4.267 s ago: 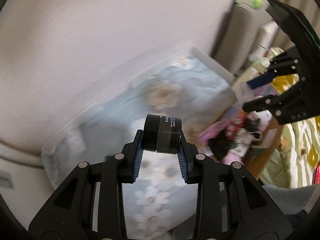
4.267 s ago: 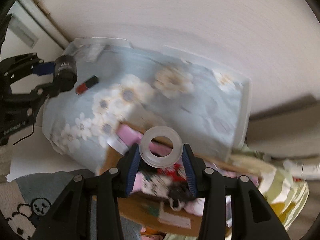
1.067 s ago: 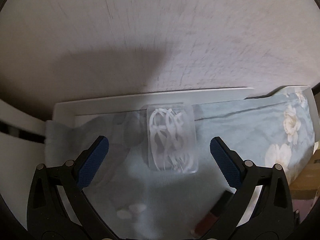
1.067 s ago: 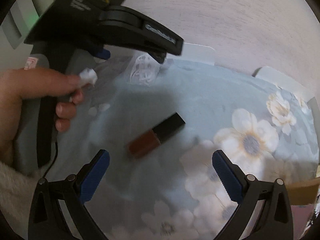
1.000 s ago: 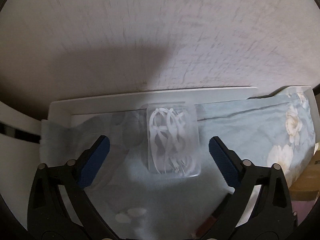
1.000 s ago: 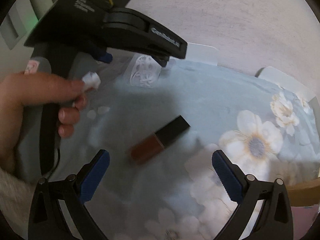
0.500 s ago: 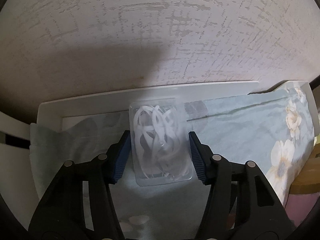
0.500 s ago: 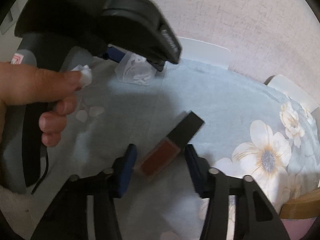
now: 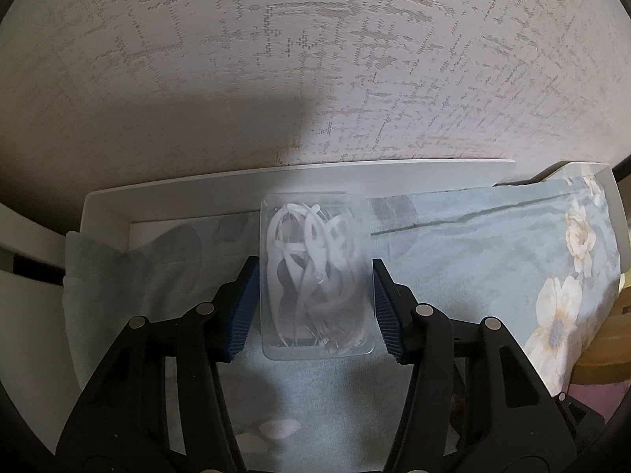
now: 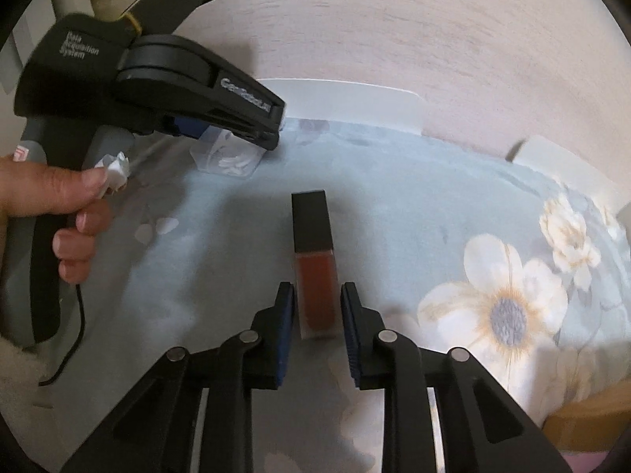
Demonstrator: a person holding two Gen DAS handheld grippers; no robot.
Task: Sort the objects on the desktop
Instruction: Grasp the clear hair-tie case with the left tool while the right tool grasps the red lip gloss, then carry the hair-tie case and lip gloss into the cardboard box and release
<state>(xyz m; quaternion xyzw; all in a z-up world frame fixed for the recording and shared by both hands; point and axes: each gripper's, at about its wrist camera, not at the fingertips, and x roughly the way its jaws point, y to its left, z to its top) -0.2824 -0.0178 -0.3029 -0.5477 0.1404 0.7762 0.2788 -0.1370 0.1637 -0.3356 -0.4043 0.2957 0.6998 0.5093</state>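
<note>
Left claw (image 9: 315,307): grips clear box (image 9: 315,276), frame centre.
Right claw (image 10: 317,329): closing on lipstick (image 10: 315,272), pads touching it.
Progress: both grasped, neither sorted yet.

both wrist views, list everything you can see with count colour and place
clear plastic case: 1, transparent with white loops inside, between the left pads
lip gloss tube: 1, red-brown with black cap, between the right pads
floral cloth: 1, pale blue with cream flowers, under both items
white tray: 1, white, against the wall under the cloth
wall: 1, beige, textured, behind
left hand-held gripper: 1, black, blue pads, gripping the case
right hand-held gripper: 1, black, jaws closing on the tube
hand: 1, holding the left handle
</note>
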